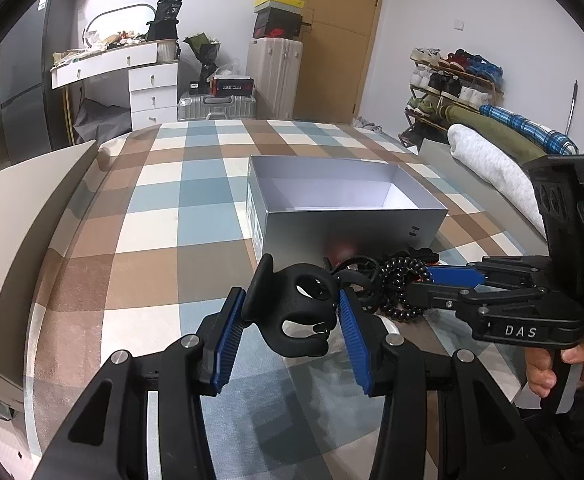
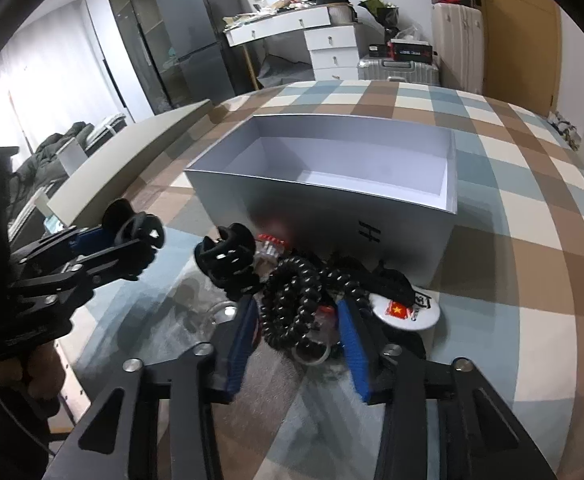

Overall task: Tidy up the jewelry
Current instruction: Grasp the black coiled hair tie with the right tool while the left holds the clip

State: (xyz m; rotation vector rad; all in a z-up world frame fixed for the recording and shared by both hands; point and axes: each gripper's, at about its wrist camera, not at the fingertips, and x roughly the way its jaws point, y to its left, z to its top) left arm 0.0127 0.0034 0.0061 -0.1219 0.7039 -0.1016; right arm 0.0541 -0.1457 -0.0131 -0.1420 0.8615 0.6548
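Observation:
My left gripper [image 1: 292,312] is shut on a black hair claw clip [image 1: 292,312], held above the checked tablecloth in front of an open, empty silver box [image 1: 351,232]; it also shows at the left of the right wrist view [image 2: 140,236]. A pile of accessories lies against the box front: a second black claw clip [image 2: 228,260], a black spiral hair tie [image 2: 292,304], black bands and a white round badge [image 2: 407,312]. My right gripper [image 2: 297,312] straddles the spiral hair tie with its jaws apart; it also shows in the left wrist view [image 1: 419,280].
The box [image 2: 331,200] stands mid-table on a glass-covered checked cloth [image 1: 164,216]. A beige board [image 1: 24,216] lies along the table's left edge. Rolled fabrics [image 1: 491,160] lie at the right. A dresser, suitcases and a shoe rack stand behind.

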